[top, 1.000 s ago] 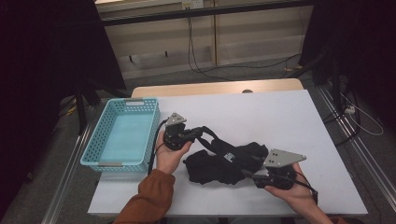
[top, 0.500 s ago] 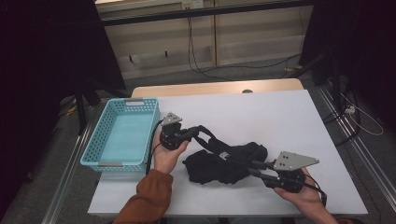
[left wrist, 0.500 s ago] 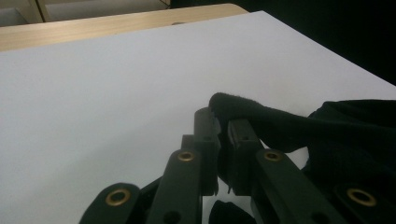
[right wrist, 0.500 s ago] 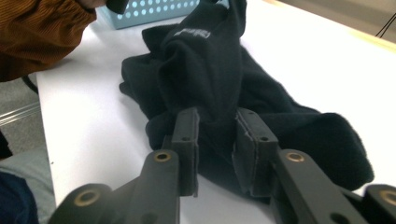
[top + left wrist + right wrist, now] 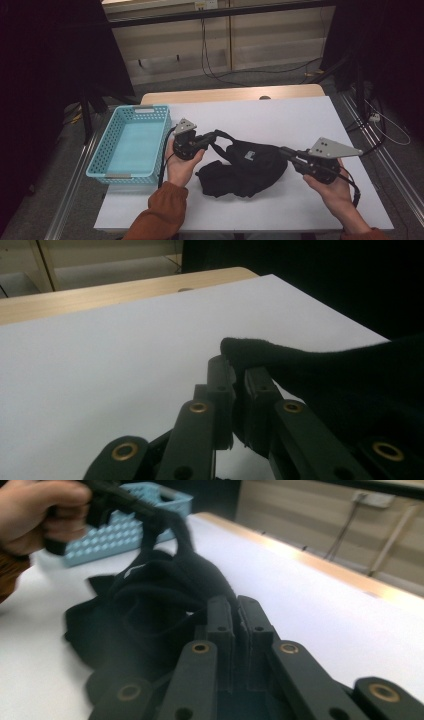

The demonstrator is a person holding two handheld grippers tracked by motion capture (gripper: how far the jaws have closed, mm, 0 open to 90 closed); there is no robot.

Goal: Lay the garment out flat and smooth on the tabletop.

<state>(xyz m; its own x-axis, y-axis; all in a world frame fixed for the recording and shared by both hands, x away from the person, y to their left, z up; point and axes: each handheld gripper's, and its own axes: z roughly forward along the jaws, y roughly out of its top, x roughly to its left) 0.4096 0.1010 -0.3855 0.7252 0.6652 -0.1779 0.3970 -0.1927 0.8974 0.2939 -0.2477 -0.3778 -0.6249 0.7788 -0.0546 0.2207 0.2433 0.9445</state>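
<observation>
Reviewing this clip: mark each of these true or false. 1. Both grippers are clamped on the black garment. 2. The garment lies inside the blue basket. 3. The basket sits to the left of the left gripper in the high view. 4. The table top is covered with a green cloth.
1. True: the left gripper and the right gripper are each shut on an edge of the black garment; the right jaws have just been closing on it.
2. False: the garment is on the white table, and the blue basket holds nothing.
3. True.
4. False: the top is white.
</observation>
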